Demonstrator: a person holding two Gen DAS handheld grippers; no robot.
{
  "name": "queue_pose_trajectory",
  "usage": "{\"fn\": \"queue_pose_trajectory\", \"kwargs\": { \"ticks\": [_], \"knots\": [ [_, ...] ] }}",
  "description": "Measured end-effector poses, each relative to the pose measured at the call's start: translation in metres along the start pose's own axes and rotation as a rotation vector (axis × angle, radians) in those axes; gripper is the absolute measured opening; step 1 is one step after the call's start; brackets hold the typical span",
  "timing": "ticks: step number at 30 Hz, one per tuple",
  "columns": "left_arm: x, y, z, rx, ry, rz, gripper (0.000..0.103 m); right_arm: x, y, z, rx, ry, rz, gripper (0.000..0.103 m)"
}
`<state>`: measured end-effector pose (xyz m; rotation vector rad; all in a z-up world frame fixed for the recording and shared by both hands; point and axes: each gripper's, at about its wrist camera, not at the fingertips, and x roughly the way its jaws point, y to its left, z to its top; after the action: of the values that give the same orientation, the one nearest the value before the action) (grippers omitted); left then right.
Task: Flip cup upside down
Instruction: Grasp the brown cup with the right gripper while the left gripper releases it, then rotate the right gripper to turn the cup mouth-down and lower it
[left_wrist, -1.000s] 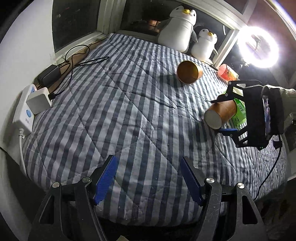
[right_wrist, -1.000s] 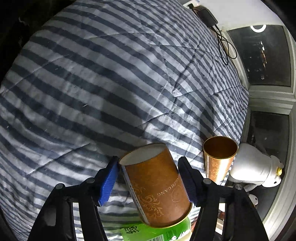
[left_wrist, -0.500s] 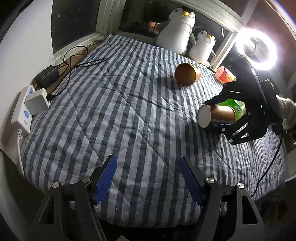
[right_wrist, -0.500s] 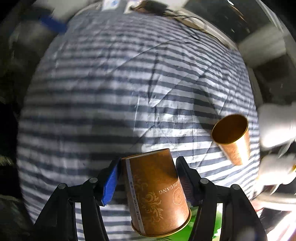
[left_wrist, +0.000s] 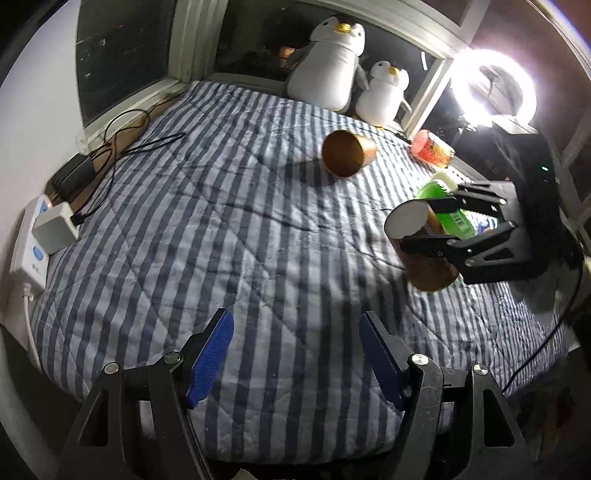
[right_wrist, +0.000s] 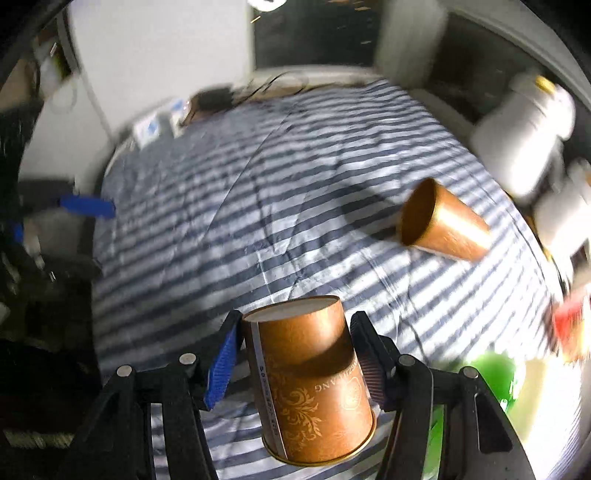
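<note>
My right gripper (right_wrist: 295, 343) is shut on a brown paper cup (right_wrist: 310, 387) with a gold pattern. The cup is held above the striped quilt (right_wrist: 266, 229), its white base up and forward and its gold-rimmed mouth down towards the camera. In the left wrist view the same cup (left_wrist: 421, 247) hangs at the right in the right gripper (left_wrist: 417, 225), base tilted up-left. A second brown cup (left_wrist: 347, 153) lies on its side farther back; it also shows in the right wrist view (right_wrist: 439, 229). My left gripper (left_wrist: 295, 358) is open and empty above the quilt's near edge.
Two plush penguins (left_wrist: 332, 59) stand at the back by the window. A green bottle (left_wrist: 447, 206) and a red can (left_wrist: 432, 149) lie at the right. A power strip with chargers (left_wrist: 44, 229) and cables sits at the left edge. A ring light (left_wrist: 493, 88) glares at the right.
My right gripper has turned the held cup from lying nearly sideways to base up and mouth down, and has swung round. The left gripper has stayed open in place.
</note>
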<state>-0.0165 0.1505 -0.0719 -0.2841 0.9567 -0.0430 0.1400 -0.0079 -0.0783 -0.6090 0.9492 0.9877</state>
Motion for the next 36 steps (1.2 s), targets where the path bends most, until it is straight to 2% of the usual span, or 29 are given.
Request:
{"fn": "queue_pose_trajectory", "kwargs": {
  "ticks": [4, 8, 15, 25, 30, 36],
  "knots": [
    [0.005, -0.015, 0.004, 0.031, 0.003, -0.021, 0.074, -0.026, -0.003, -0.024, 0.175, -0.147, -0.02, 0.055],
    [0.008, -0.034, 0.007, 0.073, 0.004, -0.039, 0.074, -0.049, 0.004, -0.05, 0.274, -0.265, -0.122, 0.055],
    [0.014, -0.076, 0.009, 0.13, -0.006, -0.088, 0.074, -0.086, 0.001, -0.106, 0.53, -0.447, -0.216, 0.055],
    [0.016, -0.119, 0.005, 0.187, 0.0, -0.132, 0.074, -0.111, -0.02, -0.171, 0.736, -0.51, -0.394, 0.055],
    [0.013, -0.13, 0.001, 0.206, -0.003, -0.136, 0.074, -0.11, -0.029, -0.181, 0.759, -0.519, -0.483, 0.055],
    [0.009, -0.131, -0.002, 0.21, -0.004, -0.138, 0.074, -0.109, -0.036, -0.184, 0.766, -0.524, -0.54, 0.055]
  ]
}}
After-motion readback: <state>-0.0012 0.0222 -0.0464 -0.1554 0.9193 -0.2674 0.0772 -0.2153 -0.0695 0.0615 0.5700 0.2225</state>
